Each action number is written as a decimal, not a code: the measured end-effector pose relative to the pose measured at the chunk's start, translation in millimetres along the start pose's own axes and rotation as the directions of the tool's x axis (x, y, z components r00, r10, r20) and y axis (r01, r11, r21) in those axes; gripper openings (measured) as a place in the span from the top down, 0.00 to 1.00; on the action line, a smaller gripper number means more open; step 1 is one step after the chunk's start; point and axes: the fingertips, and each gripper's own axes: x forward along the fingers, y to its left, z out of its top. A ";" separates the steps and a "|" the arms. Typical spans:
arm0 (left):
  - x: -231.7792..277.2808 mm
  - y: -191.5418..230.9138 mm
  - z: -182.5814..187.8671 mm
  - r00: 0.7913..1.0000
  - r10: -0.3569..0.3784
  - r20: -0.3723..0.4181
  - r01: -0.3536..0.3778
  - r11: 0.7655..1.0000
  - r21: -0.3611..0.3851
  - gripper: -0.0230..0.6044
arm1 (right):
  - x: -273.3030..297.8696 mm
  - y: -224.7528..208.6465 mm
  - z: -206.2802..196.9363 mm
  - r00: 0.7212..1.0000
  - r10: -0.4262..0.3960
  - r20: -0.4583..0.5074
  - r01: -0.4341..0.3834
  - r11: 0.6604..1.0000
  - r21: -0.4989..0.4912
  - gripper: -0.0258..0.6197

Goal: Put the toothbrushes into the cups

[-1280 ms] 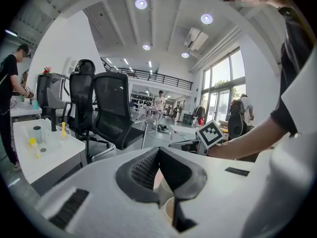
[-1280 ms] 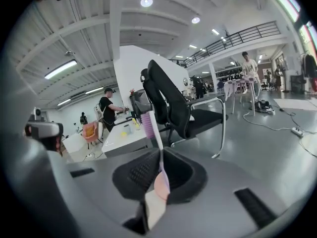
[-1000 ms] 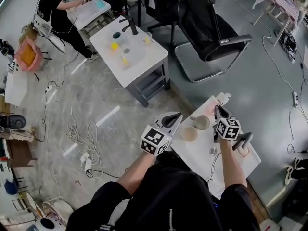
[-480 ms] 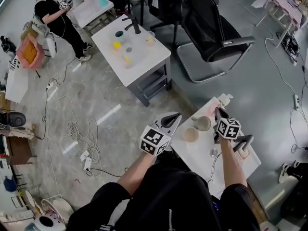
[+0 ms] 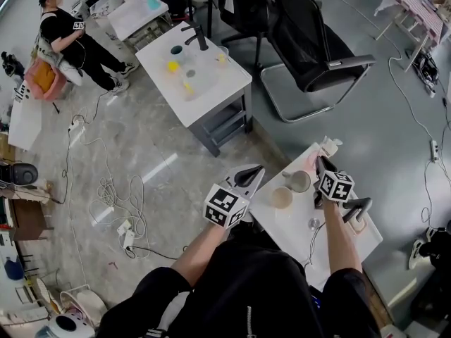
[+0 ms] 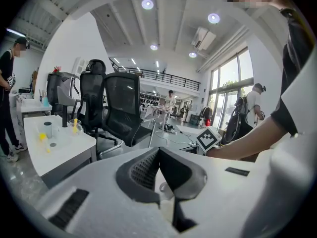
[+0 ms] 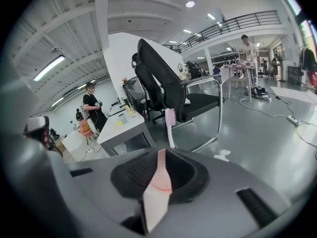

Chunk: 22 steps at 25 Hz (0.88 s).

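Two cups stand on the small white table (image 5: 296, 225): a grey one (image 5: 299, 182) and a beige one (image 5: 281, 198). My right gripper (image 5: 318, 163) hovers just right of the grey cup. A pink toothbrush (image 7: 170, 123) stands between its pads, bristle head pointing away from the camera. Those jaws are opening, with the handle still between them in the right gripper view (image 7: 161, 156). My left gripper (image 5: 255, 169) hangs at the table's left edge, beside the beige cup. It is shut with nothing between its jaws in the left gripper view (image 6: 158, 152).
A white object (image 5: 328, 146) lies at the table's far end and a small round thing (image 5: 312, 222) sits near my right forearm. Beyond are a white table with small items (image 5: 201, 83), a black chair (image 5: 310, 48), floor cables (image 5: 116, 196) and a person (image 5: 63, 34).
Both grippers stay in about the same place above the small table. The person at the back has stepped left, away from the far table.
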 end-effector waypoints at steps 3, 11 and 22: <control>-0.5 0.4 0.0 1.000 -0.004 0.003 0.004 1.000 0.002 0.96 | -0.4 -0.2 -1.0 1.000 -0.004 -0.002 0.004 1.000 0.005 0.88; -1.6 -1.5 6.5 0.998 -0.054 0.007 0.054 0.998 0.024 0.96 | -21.3 16.7 8.4 0.998 -0.011 0.065 0.011 1.000 -0.009 0.95; 25.2 -40.8 22.6 0.969 -0.246 0.003 0.245 0.965 0.090 0.96 | -108.3 43.8 30.4 0.969 -0.049 0.241 0.030 0.996 0.082 0.95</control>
